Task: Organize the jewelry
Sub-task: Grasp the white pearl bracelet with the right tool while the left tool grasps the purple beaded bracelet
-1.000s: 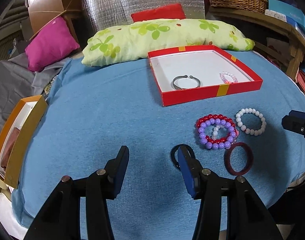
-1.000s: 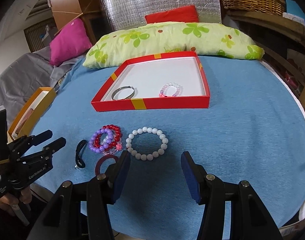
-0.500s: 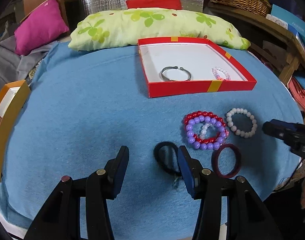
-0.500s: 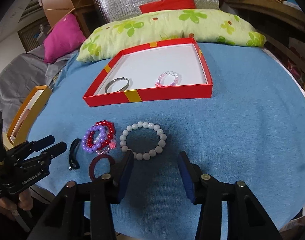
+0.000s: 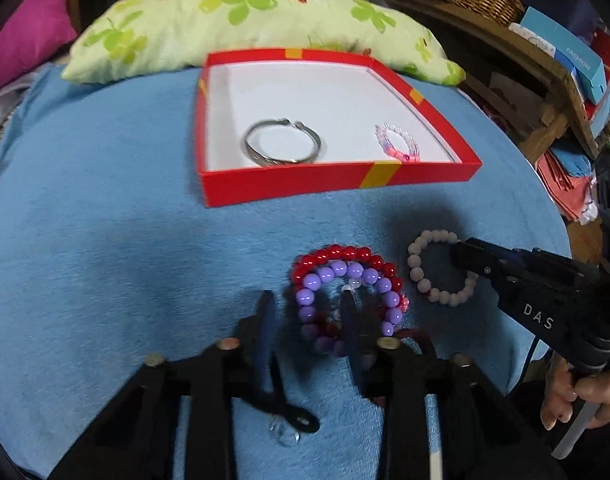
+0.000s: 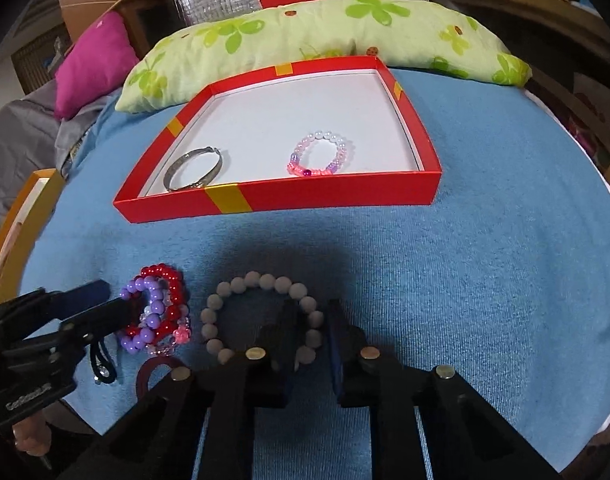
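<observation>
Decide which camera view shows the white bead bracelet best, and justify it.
The right wrist view: the white bead bracelet lies nearly whole ahead, the right gripper straddling its near-right arc. The left wrist view shows it off to the side, partly covered by that gripper.

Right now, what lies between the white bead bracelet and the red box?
Only bare blue cloth between white bead bracelet and red box, per the right wrist view.

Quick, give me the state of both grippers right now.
Left gripper: open, fingers straddling one side of the purple bead bracelet, nothing held.
Right gripper: open but narrow, fingers astride the white bead bracelet, not clamped.
</observation>
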Demonstrator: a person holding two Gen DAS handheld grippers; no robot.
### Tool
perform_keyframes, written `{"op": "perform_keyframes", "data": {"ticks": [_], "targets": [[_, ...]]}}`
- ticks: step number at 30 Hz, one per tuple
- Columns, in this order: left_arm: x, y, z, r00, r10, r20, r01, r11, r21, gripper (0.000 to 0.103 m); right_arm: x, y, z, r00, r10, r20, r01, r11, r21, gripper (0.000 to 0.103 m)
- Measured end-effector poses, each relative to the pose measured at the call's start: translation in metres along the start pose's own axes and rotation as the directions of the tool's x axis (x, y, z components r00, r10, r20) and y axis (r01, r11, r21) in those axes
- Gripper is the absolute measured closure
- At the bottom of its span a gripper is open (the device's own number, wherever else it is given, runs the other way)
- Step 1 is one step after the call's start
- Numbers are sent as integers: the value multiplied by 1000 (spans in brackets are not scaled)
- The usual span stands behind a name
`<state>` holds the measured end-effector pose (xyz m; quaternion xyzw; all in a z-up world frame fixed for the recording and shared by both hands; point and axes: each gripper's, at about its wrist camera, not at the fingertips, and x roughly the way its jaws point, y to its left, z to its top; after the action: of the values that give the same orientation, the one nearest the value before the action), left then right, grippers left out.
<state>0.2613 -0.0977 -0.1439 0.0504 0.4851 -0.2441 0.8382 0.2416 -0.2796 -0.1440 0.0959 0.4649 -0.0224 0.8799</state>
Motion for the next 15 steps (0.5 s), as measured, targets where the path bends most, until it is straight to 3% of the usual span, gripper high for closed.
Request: {"op": "perform_keyframes", "data": {"ticks": [7,8,15], "targets": [[1,-6,2,1000,-2,20,2,1000,22,93,-7,-6,2,999,-29,29,29,999,23,89],[0,-5,1,1000,2,26,-2,1000,22,93,-9,-8,2,999,-27,36,26,999,33,92],[-20,1,-2,996,6,90,-8,1000,25,93,-29,-20,0,995,-23,93,17,998,58,92]]}}
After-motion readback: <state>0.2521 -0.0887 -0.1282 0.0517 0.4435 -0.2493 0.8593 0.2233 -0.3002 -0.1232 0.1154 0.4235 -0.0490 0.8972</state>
